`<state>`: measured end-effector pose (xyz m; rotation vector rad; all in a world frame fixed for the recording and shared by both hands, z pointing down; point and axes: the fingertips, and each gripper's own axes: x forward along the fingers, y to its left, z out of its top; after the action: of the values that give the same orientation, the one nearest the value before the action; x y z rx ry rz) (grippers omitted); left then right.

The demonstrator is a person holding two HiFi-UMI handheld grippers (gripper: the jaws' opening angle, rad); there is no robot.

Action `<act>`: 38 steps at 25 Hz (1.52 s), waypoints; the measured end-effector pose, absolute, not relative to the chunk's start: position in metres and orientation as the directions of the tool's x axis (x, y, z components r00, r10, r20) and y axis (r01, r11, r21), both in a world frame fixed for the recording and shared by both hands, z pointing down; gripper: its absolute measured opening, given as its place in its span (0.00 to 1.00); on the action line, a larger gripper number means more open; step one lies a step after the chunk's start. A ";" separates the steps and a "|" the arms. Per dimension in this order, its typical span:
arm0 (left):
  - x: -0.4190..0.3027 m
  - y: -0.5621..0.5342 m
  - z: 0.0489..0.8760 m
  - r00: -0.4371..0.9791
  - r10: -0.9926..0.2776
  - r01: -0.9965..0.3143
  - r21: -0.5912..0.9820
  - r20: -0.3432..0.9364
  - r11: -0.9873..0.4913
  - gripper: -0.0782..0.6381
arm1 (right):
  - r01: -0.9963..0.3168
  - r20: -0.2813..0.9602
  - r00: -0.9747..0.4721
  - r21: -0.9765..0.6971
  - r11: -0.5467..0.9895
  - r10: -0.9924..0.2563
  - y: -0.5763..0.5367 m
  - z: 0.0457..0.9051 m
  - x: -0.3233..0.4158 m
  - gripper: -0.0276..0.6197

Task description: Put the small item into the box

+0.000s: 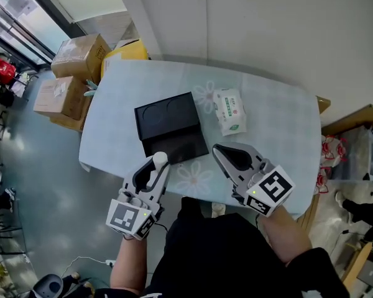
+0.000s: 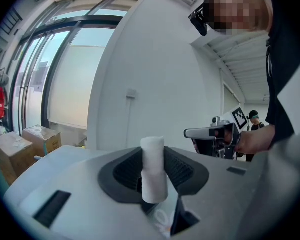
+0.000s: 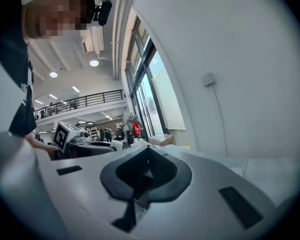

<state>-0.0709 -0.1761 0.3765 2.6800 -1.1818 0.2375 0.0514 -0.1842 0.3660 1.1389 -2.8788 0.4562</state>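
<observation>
Pale blue surface (image 1: 273,117) with a flower print, white wall behind it, cardboard boxes (image 1: 74,58) on the floor far left of my left gripper (image 1: 156,166).

Left gripper: jaws clenched on the small item (image 1: 160,159), a white cylinder standing upright between the pads and poking out past the tips. The left gripper view confirms it: the item (image 2: 153,166) sits dead centre in the jaws and the pads press it from both sides.

The black box (image 1: 171,129) lies open on the surface straight ahead of the left jaws. The item is at the box's near edge in the head view; I can't tell its height over the box.

Right gripper (image 1: 219,151): jaws closed tip to tip with nothing between them, as the right gripper view (image 3: 146,156) also shows. It hovers over the surface, just right of the box's near corner.

A tissue pack (image 1: 230,112) lies ahead of the right jaws, beside the box's right side and not touching it.

The grippers are near each other, not touching.
</observation>
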 end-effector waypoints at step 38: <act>-0.046 -0.248 0.624 0.509 -0.271 -0.323 -0.111 0.817 -0.940 0.30 | -0.812 0.283 -0.547 -0.408 0.417 -0.788 -0.248 0.471 0.072 0.06</act>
<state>-0.0460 -0.2480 0.6243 2.6801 -0.5285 1.4348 0.0724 -0.2476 0.4707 1.4718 -2.6038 0.7915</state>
